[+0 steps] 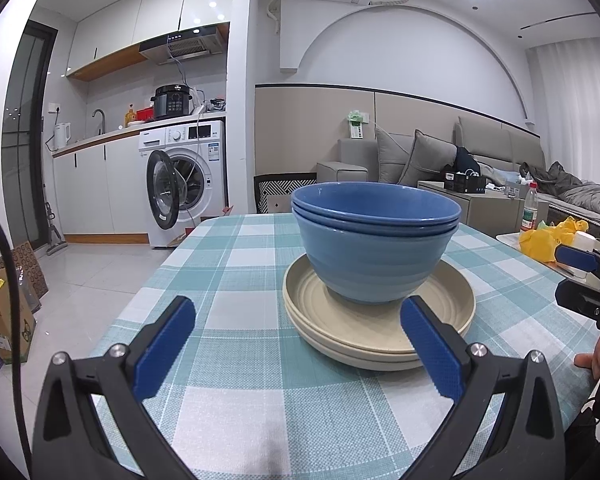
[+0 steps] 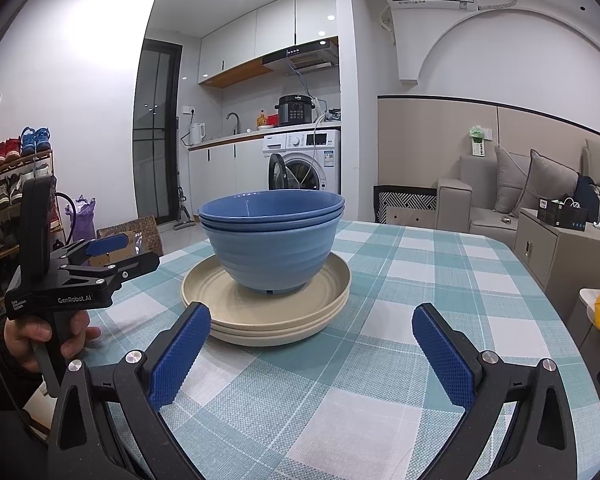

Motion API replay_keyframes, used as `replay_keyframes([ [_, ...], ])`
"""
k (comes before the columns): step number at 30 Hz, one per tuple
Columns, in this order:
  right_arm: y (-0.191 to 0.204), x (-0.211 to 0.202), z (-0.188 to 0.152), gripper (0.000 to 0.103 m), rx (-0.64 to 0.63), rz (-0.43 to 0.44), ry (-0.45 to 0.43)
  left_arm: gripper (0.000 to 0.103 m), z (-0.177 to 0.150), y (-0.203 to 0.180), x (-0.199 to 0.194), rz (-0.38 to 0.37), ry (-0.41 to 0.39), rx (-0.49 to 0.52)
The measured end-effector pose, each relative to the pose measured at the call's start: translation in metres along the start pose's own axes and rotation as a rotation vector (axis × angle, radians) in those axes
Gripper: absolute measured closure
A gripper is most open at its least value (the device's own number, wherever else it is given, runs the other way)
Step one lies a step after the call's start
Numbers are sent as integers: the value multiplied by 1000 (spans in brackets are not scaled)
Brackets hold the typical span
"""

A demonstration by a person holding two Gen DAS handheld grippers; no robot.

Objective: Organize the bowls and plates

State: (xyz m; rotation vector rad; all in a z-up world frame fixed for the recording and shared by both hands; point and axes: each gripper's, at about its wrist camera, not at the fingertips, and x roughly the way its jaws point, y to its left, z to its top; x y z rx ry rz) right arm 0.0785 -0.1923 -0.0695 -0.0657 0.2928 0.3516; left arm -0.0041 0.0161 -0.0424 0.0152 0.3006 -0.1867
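Observation:
A nested stack of blue bowls point(image 1: 374, 240) stands upright on a stack of beige plates point(image 1: 380, 320) on the checked tablecloth. The same bowls point(image 2: 272, 240) and plates point(image 2: 266, 312) show in the right wrist view. My left gripper point(image 1: 296, 344) is open and empty, just short of the plates' near rim, its right finger in front of the rim. My right gripper point(image 2: 312, 354) is open and empty, close to the plates' near edge. The left gripper also shows in the right wrist view point(image 2: 112, 252), to the left of the plates.
The table point(image 1: 236, 264) carries a teal and white checked cloth. A yellow bag point(image 1: 548, 240) and a bottle point(image 1: 529, 210) sit at its right side. The table's left edge point(image 1: 140, 292) drops to the floor. A sofa and low cabinet stand behind.

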Motion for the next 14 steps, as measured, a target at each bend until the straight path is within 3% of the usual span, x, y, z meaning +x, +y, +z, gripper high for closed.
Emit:
replay_keyframes([
  [14, 3, 0, -2, 0, -7, 0, 4, 0, -1, 0, 0, -3, 0, 12],
])
